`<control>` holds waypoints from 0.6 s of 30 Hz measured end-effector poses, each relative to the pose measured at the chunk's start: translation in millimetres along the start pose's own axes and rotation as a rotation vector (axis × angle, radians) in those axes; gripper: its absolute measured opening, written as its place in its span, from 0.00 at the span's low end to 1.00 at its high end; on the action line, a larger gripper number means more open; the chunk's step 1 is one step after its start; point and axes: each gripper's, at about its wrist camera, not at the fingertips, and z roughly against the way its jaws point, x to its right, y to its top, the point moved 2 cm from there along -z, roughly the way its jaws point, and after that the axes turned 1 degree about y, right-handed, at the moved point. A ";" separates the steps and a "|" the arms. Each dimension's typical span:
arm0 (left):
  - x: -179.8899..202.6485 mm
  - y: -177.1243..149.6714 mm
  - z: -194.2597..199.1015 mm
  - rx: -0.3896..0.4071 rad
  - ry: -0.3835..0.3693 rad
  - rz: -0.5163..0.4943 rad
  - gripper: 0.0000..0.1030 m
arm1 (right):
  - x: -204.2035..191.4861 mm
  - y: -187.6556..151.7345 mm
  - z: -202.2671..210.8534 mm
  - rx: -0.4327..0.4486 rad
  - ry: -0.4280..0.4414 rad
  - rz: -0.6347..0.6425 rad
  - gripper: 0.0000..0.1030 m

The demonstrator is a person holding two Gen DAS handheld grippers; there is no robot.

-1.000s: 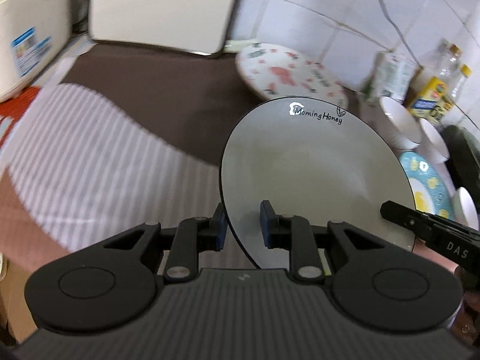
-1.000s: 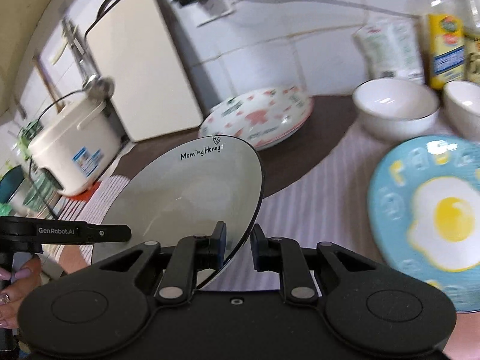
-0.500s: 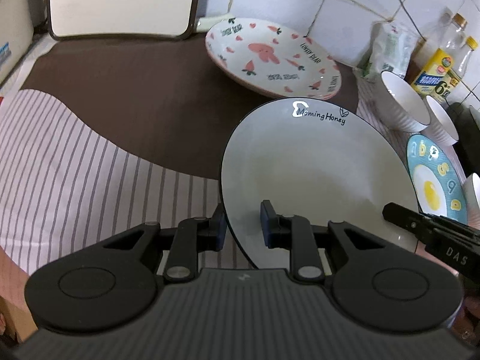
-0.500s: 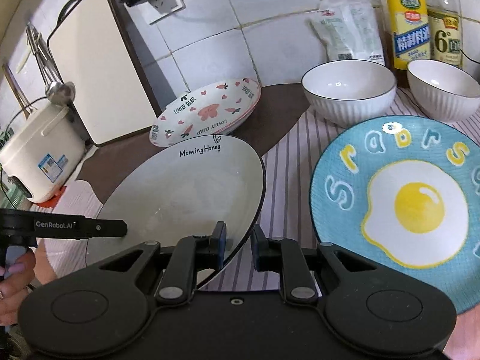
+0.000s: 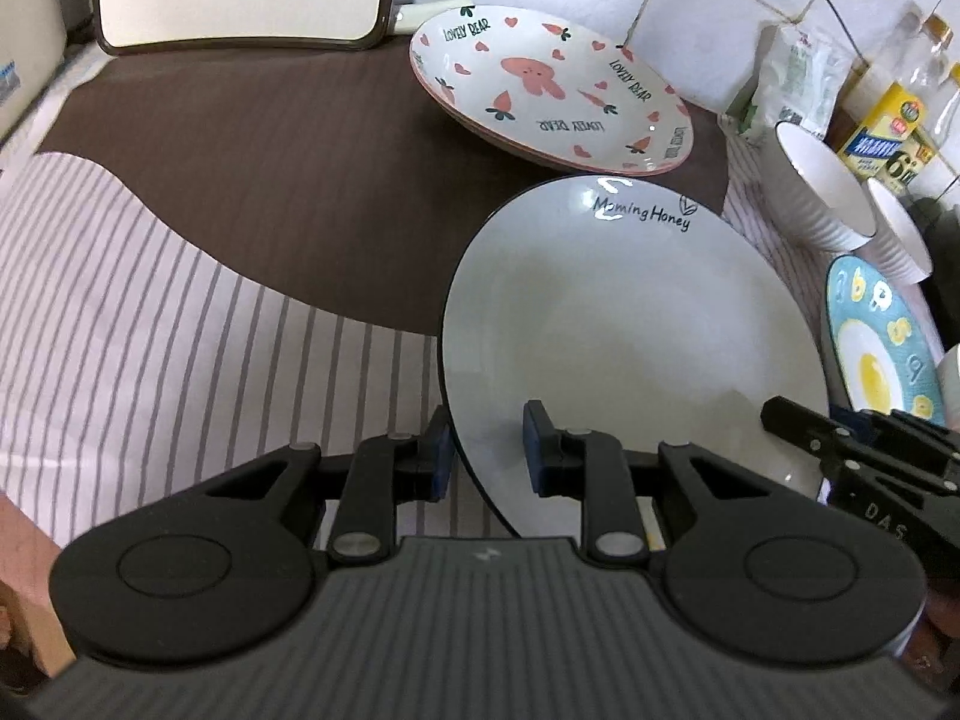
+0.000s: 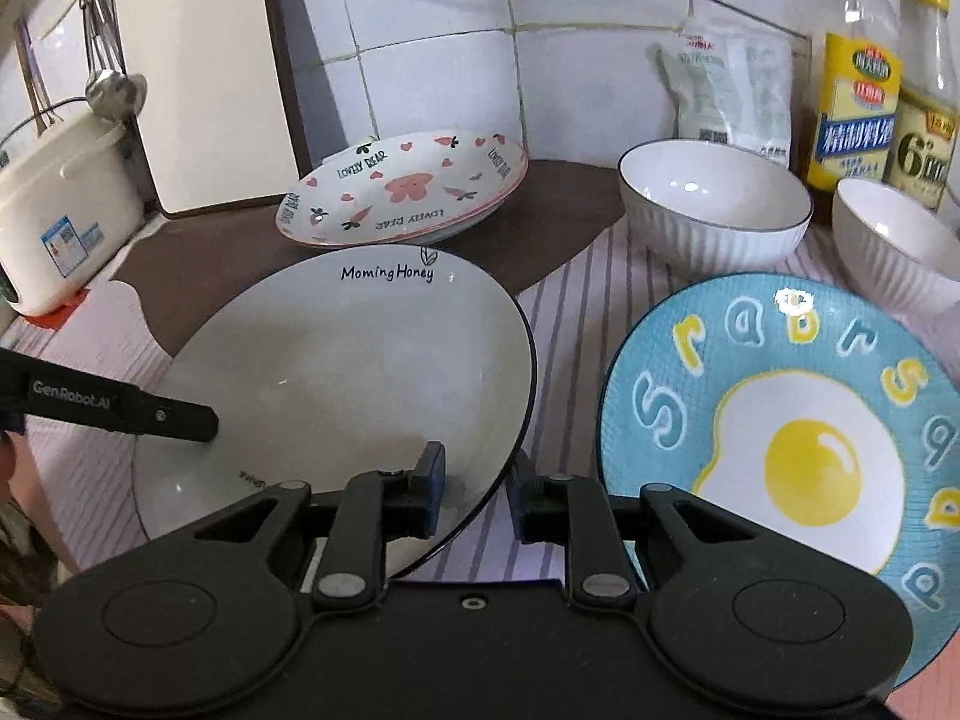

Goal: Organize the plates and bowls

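A white "Morning Honey" plate (image 5: 630, 324) with a black rim is held between both grippers. My left gripper (image 5: 486, 450) is shut on its left rim. My right gripper (image 6: 474, 486) is shut on its right rim; the plate also shows in the right wrist view (image 6: 348, 372). It hovers low over the striped cloth. A pink "Lovely Bear" plate (image 5: 552, 90) sits behind it, also seen from the right (image 6: 402, 195). A blue fried-egg plate (image 6: 780, 438) lies to the right. Two white ribbed bowls (image 6: 711, 204) (image 6: 894, 234) stand behind it.
A white cutting board (image 6: 204, 78) leans on the tiled wall at the back left. A rice cooker (image 6: 54, 204) stands at far left. Oil and vinegar bottles (image 6: 858, 102) and a pouch (image 6: 732, 90) line the back right wall.
Both grippers have carried the white plate forward and down toward the counter. The pink plate, bowls and blue plate now look closer and larger.
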 end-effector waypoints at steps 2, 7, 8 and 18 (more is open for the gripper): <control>2.1 0.0 2.6 -0.010 0.025 0.012 0.23 | 3.4 0.0 6.2 0.012 -0.016 0.017 0.25; 9.7 -6.5 22.9 -0.016 0.048 0.000 0.24 | 16.5 -2.1 48.0 0.068 -0.025 0.025 0.29; 12.1 -8.8 28.8 -0.020 0.049 -0.004 0.25 | 19.5 -4.3 58.8 0.077 -0.025 0.021 0.32; 76.3 -19.2 91.4 0.078 -0.034 -0.144 0.34 | 51.8 -25.0 147.8 0.200 -0.037 -0.040 0.39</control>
